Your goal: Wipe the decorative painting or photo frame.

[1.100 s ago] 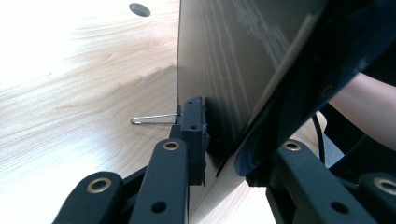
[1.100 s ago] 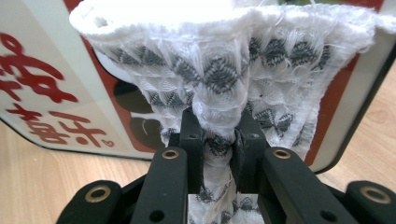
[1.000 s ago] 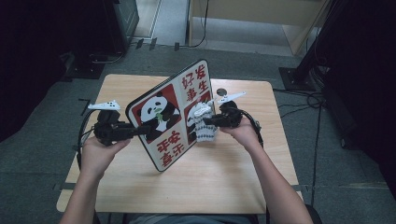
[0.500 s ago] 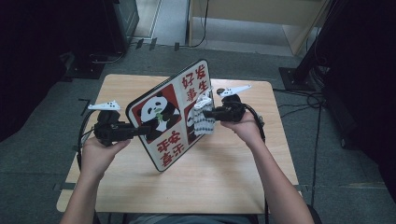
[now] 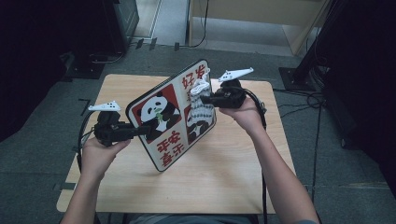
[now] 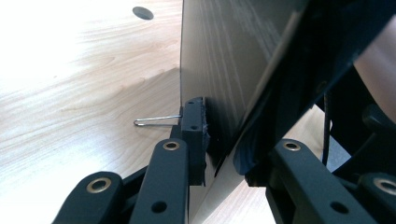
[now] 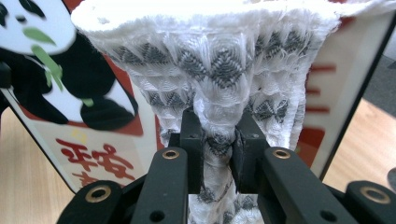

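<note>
A board [image 5: 161, 121] printed with pandas and red Chinese characters stands tilted on its lower corner over the wooden table [image 5: 224, 177]. My left gripper [image 5: 142, 130] is shut on its left edge; in the left gripper view the jaws [image 6: 224, 144] pinch the thin board [image 6: 224, 70] from both sides. My right gripper [image 5: 206, 99] is shut on a white cloth with a grey zigzag pattern [image 5: 200, 88], held against the upper right part of the board's face. In the right gripper view the bunched cloth [image 7: 210, 60] sits between the pads [image 7: 218, 140], with the panda print [image 7: 70, 93] behind it.
A thin wire loop [image 6: 154, 120] sticks out beside the left jaw. The tabletop has a dark round hole [image 6: 142, 12]. Cables [image 5: 303, 100] trail on the floor to the right. Black equipment [image 5: 112, 23] and a wooden cabinet [image 5: 252, 18] stand beyond the table.
My right gripper has risen with the cloth, sliding up the board's face toward its top edge. The left gripper has kept its hold in place.
</note>
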`<state>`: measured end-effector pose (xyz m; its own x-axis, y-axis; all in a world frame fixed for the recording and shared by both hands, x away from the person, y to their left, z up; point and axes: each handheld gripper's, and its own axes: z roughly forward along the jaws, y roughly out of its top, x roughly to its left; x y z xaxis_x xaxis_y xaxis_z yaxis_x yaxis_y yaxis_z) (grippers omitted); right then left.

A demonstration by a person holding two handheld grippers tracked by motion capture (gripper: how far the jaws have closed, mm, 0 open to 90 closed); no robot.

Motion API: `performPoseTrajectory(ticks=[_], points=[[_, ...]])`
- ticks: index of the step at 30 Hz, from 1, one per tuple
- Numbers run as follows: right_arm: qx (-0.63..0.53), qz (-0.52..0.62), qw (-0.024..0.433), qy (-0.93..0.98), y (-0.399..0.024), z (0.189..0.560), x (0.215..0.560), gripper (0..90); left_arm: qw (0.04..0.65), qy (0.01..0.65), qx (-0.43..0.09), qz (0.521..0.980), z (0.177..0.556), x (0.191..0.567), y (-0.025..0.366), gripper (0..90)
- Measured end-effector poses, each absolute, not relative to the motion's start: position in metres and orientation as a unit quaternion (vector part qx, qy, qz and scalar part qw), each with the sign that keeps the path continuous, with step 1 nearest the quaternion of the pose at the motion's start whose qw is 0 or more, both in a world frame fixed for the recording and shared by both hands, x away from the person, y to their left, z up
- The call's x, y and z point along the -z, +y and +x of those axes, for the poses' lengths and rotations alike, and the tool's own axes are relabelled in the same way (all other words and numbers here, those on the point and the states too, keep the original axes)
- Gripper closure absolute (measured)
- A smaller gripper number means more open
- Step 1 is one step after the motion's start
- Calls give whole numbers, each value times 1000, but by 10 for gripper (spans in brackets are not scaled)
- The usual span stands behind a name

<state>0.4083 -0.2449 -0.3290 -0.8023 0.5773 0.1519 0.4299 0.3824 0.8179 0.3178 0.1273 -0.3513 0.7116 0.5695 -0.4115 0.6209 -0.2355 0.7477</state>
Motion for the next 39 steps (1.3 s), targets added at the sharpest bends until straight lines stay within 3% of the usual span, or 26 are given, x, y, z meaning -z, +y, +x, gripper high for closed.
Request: performPoseTrajectory(ticks=[16,39], points=[[-457,270,98,842,-198,421,247,785,488,376,29,787,319,352,129,756],[-440,261,92,854,-191,424,265,771,489,375,31,787,320,352,129,754]])
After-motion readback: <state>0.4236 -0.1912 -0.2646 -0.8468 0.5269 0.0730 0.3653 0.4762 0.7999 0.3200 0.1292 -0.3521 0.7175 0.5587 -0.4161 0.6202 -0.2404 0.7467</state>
